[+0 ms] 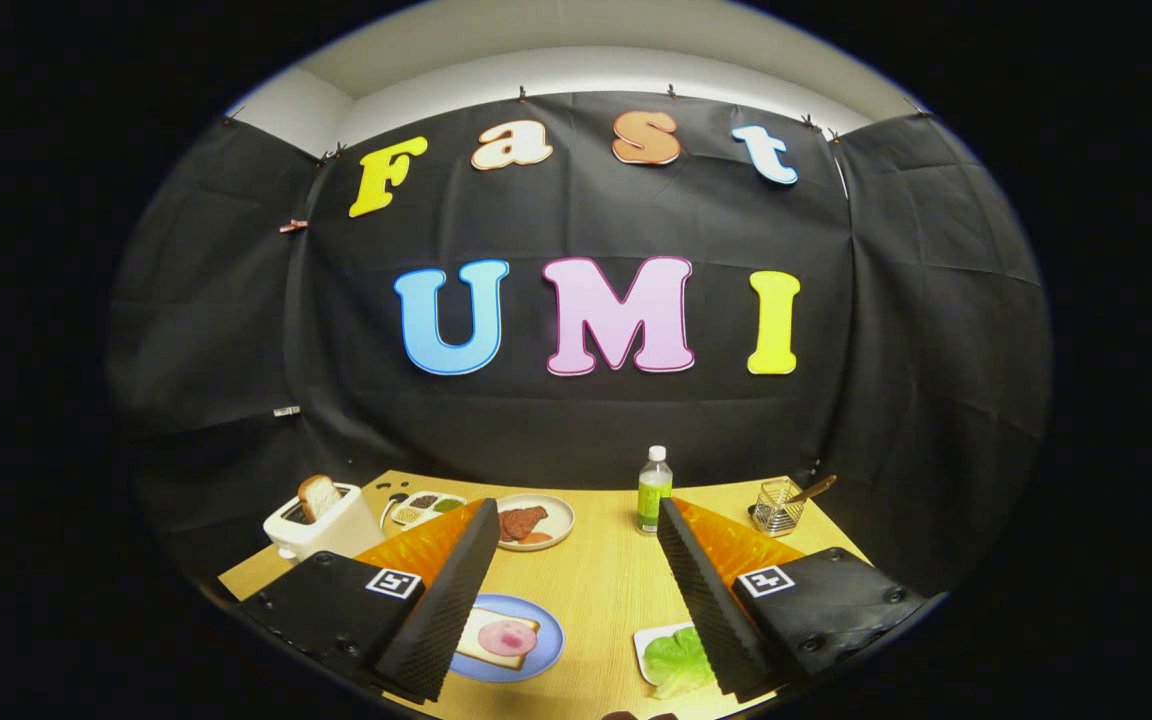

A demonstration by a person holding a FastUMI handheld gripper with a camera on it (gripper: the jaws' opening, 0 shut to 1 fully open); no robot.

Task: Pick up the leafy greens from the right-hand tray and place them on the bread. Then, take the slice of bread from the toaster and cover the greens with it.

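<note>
Gripper (576, 590) spread wide, empty, above counter (606, 590). Leafy greens (678, 660) on right-hand tray (652, 640), low beside right finger, nearer than bread (496, 637) by left finger.

Pale green greens (678, 660) lie on a white tray (652, 640); bread (496, 637) with a pink slice sits on a blue plate (546, 655). Far left, the toaster (321, 530) is white; the table (606, 580) is light wood.

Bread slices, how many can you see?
2. One bread slice stands in the toaster, beyond the open gripper. The other bread slice lies on the blue plate under ham, between the fingers.
</note>
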